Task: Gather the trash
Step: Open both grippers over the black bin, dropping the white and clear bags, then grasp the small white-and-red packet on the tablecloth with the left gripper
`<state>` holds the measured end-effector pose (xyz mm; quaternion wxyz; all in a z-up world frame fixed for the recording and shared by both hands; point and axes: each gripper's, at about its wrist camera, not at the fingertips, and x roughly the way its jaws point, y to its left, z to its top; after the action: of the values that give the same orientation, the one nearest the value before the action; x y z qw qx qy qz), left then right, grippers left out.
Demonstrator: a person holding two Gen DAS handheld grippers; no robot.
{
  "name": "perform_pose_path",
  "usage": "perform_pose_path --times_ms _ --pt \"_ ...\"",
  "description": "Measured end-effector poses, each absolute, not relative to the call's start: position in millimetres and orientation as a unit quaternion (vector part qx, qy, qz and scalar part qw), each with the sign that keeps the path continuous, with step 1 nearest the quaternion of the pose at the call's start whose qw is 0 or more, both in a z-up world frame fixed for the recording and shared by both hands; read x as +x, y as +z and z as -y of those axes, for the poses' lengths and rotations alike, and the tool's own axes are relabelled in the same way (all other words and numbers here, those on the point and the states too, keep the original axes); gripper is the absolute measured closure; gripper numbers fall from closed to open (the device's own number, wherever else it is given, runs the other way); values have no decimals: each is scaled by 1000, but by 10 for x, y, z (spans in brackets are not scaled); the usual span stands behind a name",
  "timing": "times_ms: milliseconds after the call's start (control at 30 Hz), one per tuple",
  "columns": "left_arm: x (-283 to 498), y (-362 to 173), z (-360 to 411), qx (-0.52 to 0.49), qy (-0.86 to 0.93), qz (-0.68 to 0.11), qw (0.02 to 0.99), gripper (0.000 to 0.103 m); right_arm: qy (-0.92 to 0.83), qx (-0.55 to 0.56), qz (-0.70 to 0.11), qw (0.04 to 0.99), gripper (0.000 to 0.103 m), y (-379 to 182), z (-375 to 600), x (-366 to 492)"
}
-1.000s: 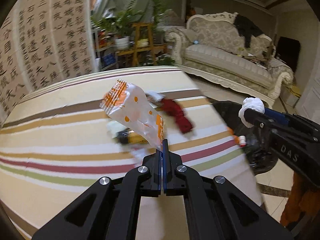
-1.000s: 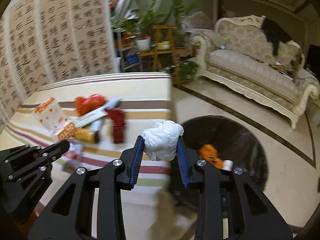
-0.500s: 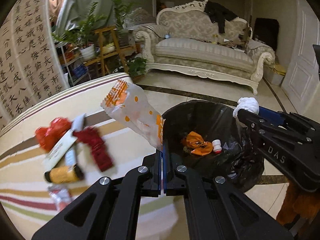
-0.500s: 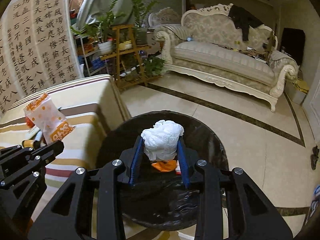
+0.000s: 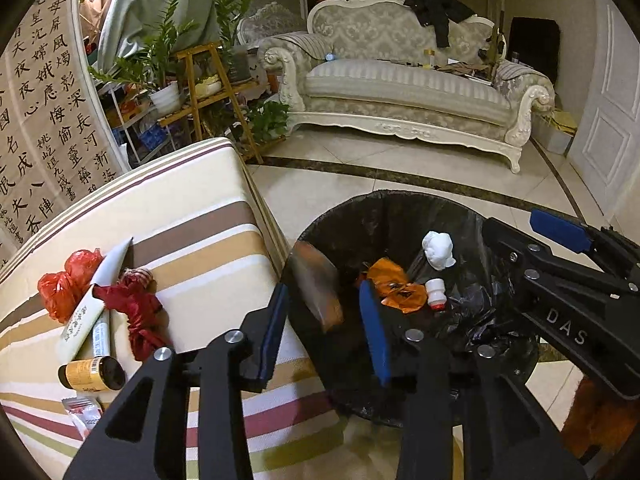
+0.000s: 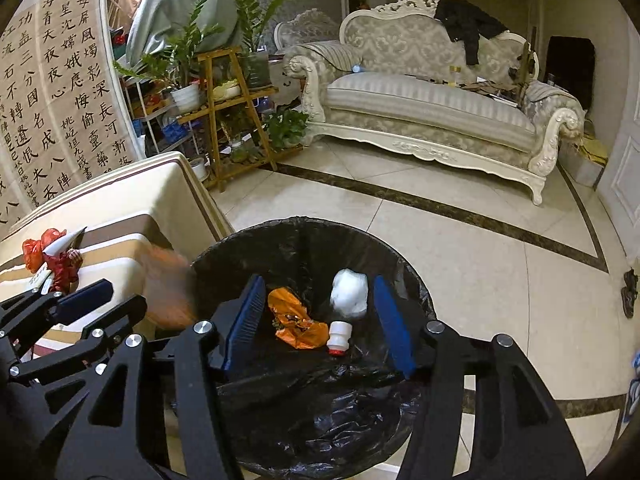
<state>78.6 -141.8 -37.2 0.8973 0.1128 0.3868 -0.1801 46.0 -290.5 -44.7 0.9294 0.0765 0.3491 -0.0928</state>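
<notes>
A black-lined trash bin (image 5: 400,208) (image 6: 304,228) stands on the floor beside the striped table (image 5: 192,216). My left gripper (image 5: 324,316) is open over the bin's left rim; a blurred orange snack bag (image 5: 316,288) (image 6: 168,292) falls between its fingers. My right gripper (image 6: 320,312) is open above the bin; a white crumpled tissue (image 6: 349,292) (image 5: 438,250) drops inside. An orange wrapper (image 6: 296,320) and a small white bottle (image 6: 339,338) lie in the bin. On the table lie a red bag (image 5: 66,280), a white tube (image 5: 94,300), a red cloth (image 5: 138,312) and a brown bottle (image 5: 92,374).
A small packet (image 5: 82,410) lies at the table's near edge. A cream sofa (image 5: 408,92) stands at the back, a wooden plant stand (image 5: 208,92) to its left, a calligraphy screen (image 5: 44,120) behind the table. Tiled floor surrounds the bin.
Both grippers have opened over the bin. The left let go of the orange snack bag and the right let go of the white tissue; both are falling in.
</notes>
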Motion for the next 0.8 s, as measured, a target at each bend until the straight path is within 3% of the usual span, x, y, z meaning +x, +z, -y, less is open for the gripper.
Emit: perform_pose_path --times_ms 100,200,467,800 --pt "771 -338 1375 106 -172 -384 901 46 -95 81 -348 929 44 -442 2910 439" --pt "742 -314 1314 100 -163 -384 903 43 -94 81 -348 929 42 -430 2886 419" --pt "660 -258 1108 93 -139 -386 907 36 -82 76 -344 932 38 -360 2717 352" --pt "432 -146 676 80 -100 -379 917 35 -47 76 -345 934 38 -303 2378 216"
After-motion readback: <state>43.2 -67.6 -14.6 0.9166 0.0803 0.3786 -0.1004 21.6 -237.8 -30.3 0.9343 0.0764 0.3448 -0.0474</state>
